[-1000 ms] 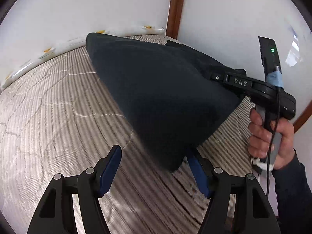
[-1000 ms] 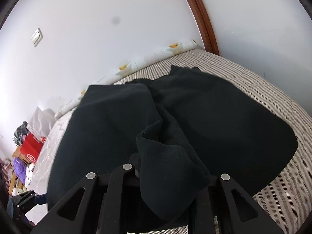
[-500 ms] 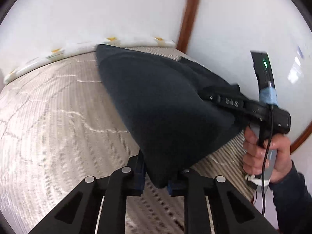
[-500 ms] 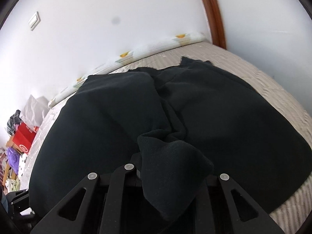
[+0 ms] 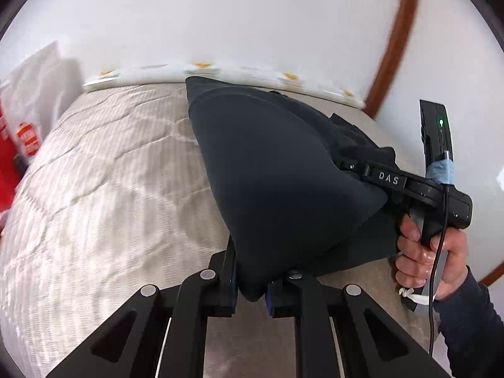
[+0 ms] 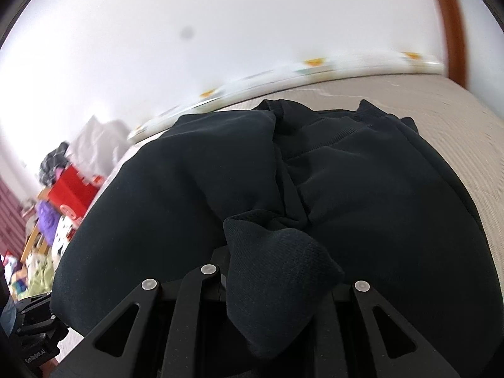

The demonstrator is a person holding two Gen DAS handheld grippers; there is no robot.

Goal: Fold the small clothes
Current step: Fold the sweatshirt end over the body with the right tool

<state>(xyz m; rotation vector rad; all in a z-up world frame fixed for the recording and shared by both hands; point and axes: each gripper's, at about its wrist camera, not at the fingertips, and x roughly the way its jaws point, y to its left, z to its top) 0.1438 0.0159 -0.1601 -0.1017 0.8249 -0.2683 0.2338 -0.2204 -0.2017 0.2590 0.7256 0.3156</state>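
Striped, quilted mattress [image 5: 104, 195] filling the lower left and centre of the left wrist frame, running up to a white wall [image 5: 239, 15] and a brown wooden trim [image 5: 393, 41] at upper right. Dark navy sweatshirt [image 5: 277, 182] spread across the middle of the frame, far end lying near a white flower-print edging [image 5: 201, 68], near end lifted off the bed into a peak. Left gripper [image 5: 250, 293] at bottom centre, jaws clenched on the lowest corner of the fabric. Right gripper [image 5: 356, 168] entering from centre right, marked "DAS", handle held by the right hand [image 5: 431, 258] at lower right. In the right wrist frame, same sweatshirt [image 6: 362, 208] covering most of the centre, ribbed cuff [image 6: 280, 271] bunched at bottom centre, draped over the right gripper [image 6: 277, 286], jaws pinched on that cuff. Red box [image 6: 71, 189] and blurred colourful clutter [image 6: 41, 245] at far left.
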